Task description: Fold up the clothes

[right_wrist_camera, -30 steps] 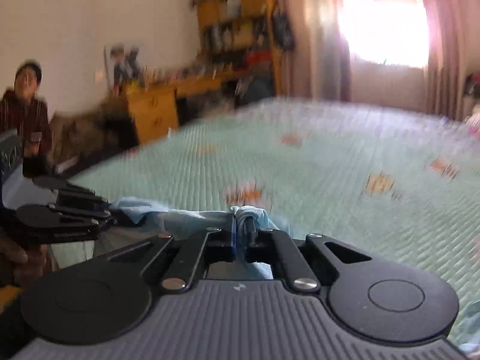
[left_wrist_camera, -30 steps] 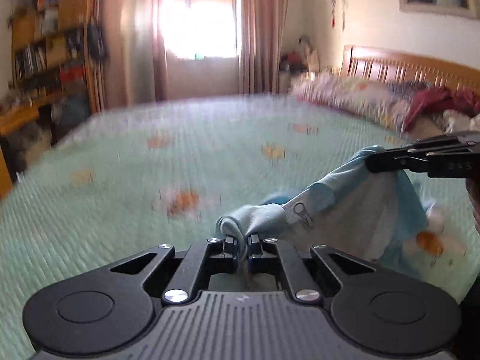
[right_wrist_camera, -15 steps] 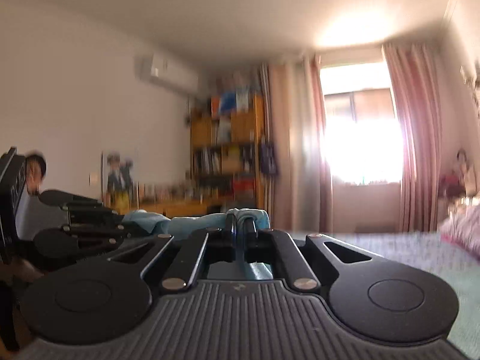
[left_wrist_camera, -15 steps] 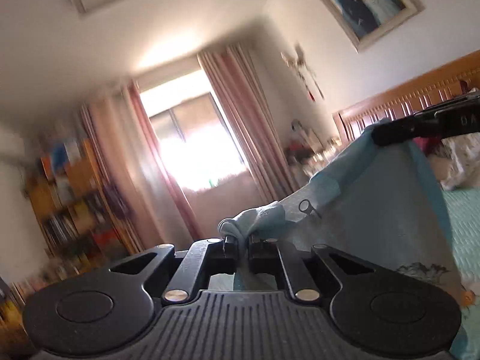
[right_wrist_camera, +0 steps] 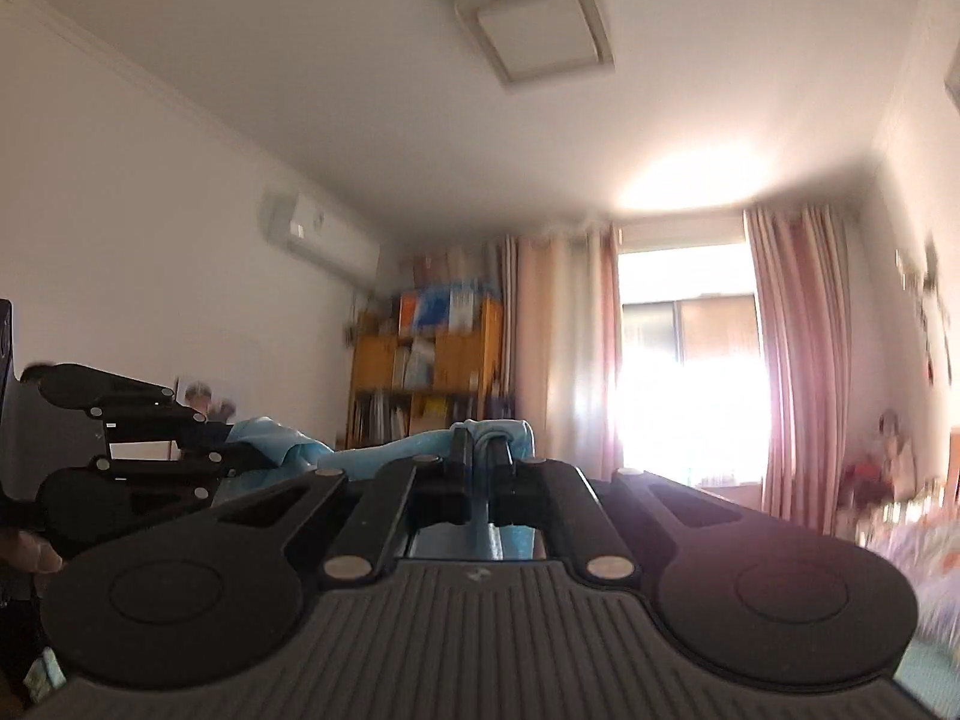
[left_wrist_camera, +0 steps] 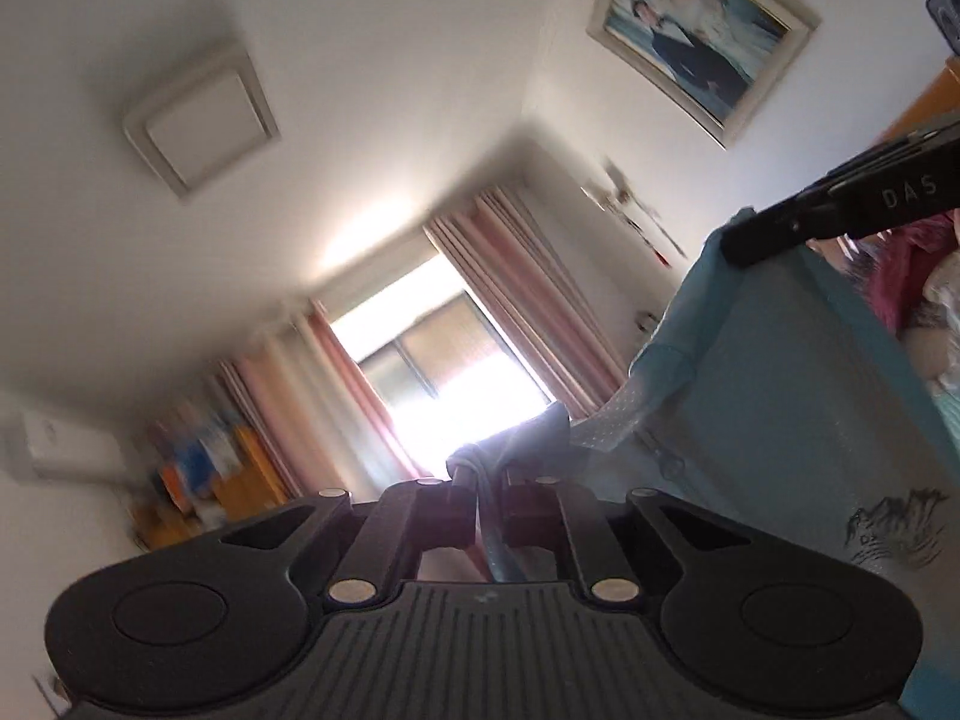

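Bedroom, daylight: I hold a light blue garment up in the air between my two grippers, both cameras tilted toward the ceiling. My left gripper is clamped tight on a bunched edge of the cloth, its jaws nearly touching; my right gripper pinches another edge just as firmly. The fabric hangs stretched between them, a small dark print near its lower corner. Behind it are pink curtains, a bright window and a framed portrait.
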{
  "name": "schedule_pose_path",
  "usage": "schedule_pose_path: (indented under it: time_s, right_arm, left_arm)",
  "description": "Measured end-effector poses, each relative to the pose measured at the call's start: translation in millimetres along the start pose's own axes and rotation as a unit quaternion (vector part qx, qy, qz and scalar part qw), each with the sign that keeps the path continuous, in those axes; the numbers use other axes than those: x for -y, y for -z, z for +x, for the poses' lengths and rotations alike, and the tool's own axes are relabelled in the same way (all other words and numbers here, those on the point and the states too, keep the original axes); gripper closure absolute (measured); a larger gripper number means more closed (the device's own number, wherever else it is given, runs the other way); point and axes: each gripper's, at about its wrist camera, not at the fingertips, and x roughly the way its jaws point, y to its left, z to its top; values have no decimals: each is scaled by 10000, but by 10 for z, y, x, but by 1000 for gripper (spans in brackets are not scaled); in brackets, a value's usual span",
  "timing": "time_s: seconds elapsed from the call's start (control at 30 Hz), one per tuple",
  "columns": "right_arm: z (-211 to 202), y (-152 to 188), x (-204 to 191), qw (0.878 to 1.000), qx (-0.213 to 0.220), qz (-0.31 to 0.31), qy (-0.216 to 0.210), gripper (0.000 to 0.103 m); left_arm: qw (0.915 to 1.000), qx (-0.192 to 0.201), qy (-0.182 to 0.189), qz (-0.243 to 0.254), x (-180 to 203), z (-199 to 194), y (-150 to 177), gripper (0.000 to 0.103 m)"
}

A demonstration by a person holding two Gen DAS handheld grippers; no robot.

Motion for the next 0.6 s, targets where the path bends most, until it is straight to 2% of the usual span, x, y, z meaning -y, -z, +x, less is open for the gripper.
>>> schedule_pose_path:
  time_s: [0.1,0.17,0.23,0.33,0.43,0.5,0.6]
  right_arm:
    - [-82,-449,-22,9985,444,-313,-50,98]
    - [-156,-638,-44,9963,695,-502,-50,98]
    - [-192,-606,-40,9964,627,-575,-35,98]
    - [-191,-360,10,9984,210,-520,-27,98]
    - [-176,-149,6,9988,-188,-462,-30,98]
    - [-158,-75,-35,9981,-361,-491,-31,98]
    - [-128,-197,-63,9984,-216,-525,0,98]
  left_arm:
    - [9988,250,-399,-152,-201,-86,-420,92]
    - [9981,258,-517,-190,-176,-158,-470,89]
    - [9984,160,-499,-192,-83,-197,-432,89]
    - [9990,-269,-28,-350,149,-120,-152,89]
    - [9972,-636,203,-338,353,22,124,89]
    - [9978,-540,57,-369,297,8,74,89]
    - [9982,-359,-189,-441,189,-24,-28,86]
